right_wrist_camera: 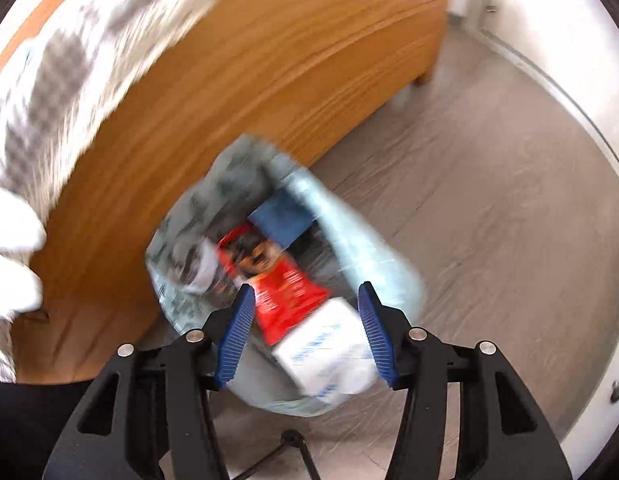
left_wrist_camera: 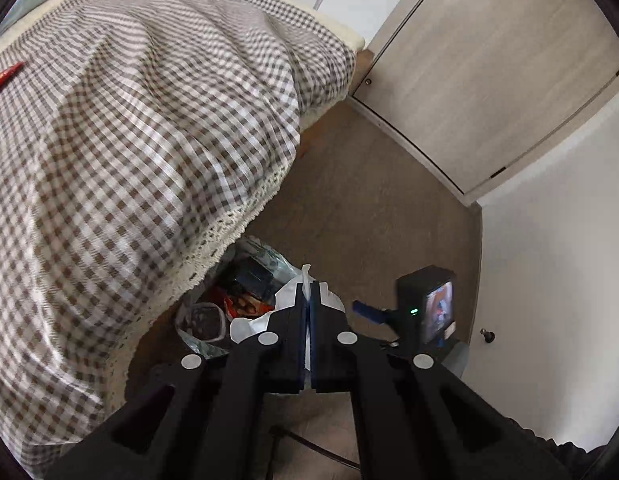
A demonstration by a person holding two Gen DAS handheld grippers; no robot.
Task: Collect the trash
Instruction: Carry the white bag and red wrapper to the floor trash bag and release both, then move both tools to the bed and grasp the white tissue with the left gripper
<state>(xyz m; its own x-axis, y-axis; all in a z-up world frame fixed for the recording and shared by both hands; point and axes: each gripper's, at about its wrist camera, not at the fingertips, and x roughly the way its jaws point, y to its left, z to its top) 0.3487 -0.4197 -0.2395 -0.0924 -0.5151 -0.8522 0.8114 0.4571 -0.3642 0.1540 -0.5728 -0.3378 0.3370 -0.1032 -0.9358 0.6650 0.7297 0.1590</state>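
My left gripper (left_wrist_camera: 309, 286) is shut on a piece of white paper (left_wrist_camera: 287, 300), and a thin strip of it sticks out past the tips. Below it on the floor stands the pale blue trash bag (left_wrist_camera: 265, 258), open-mouthed and holding packets. In the right wrist view my right gripper (right_wrist_camera: 306, 286) hangs open over the same trash bag (right_wrist_camera: 373, 256). A white box (right_wrist_camera: 325, 352) lies loose between its blue pads (right_wrist_camera: 239, 336), touching neither. A red snack packet (right_wrist_camera: 285, 288) and a blue item (right_wrist_camera: 281, 220) lie inside the bag. A red wrapper (left_wrist_camera: 5, 76) lies on the bed.
The bed with its checked blanket (left_wrist_camera: 149, 120) fills the left, and its wooden frame (right_wrist_camera: 229, 100) stands right behind the bag. The floor (left_wrist_camera: 369, 200) runs to a door (left_wrist_camera: 489, 80) and a white wall. The right gripper's camera housing (left_wrist_camera: 425, 304) hangs close beside my left gripper.
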